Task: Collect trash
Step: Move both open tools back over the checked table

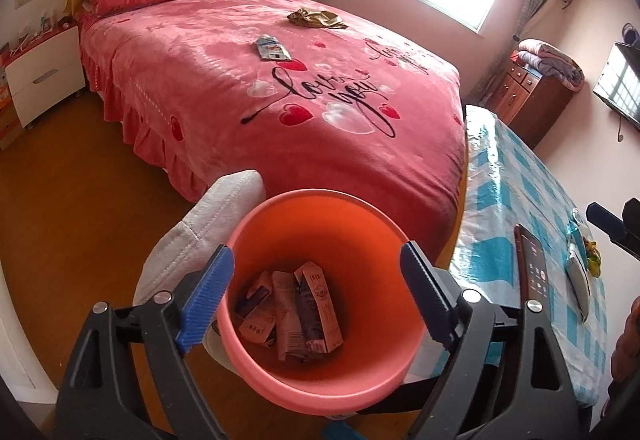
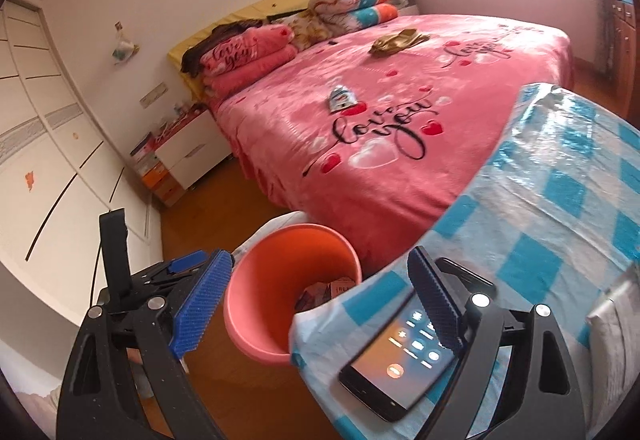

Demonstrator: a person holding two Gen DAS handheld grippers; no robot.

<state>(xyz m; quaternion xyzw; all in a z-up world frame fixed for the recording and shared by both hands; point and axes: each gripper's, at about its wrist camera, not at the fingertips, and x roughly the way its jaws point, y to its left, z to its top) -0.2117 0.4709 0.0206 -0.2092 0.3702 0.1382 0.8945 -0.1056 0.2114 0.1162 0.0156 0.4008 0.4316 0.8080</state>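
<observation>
A bedroom with a wood floor [image 1: 72,180] and a plush pink bedspread [image 1: 224,88] printed with hearts and script. Ahead of the left gripper [image 1: 316,296], whose ribbed blue pads stand wide apart gripping nothing, a smooth round orange plastic bin [image 1: 320,236] sits between and below the fingers, with crumpled cartons [image 1: 292,314] at its bottom. Far beyond the fingertips, a flattened wrapper [image 1: 273,48] and a crinkled gold wrapper [image 1: 316,17] lie on the bed. The right gripper [image 2: 320,304] is also wide open and empty; a dark phone [image 2: 400,364] lies under its right finger on a glossy blue-checked tablecloth [image 2: 560,208].
</observation>
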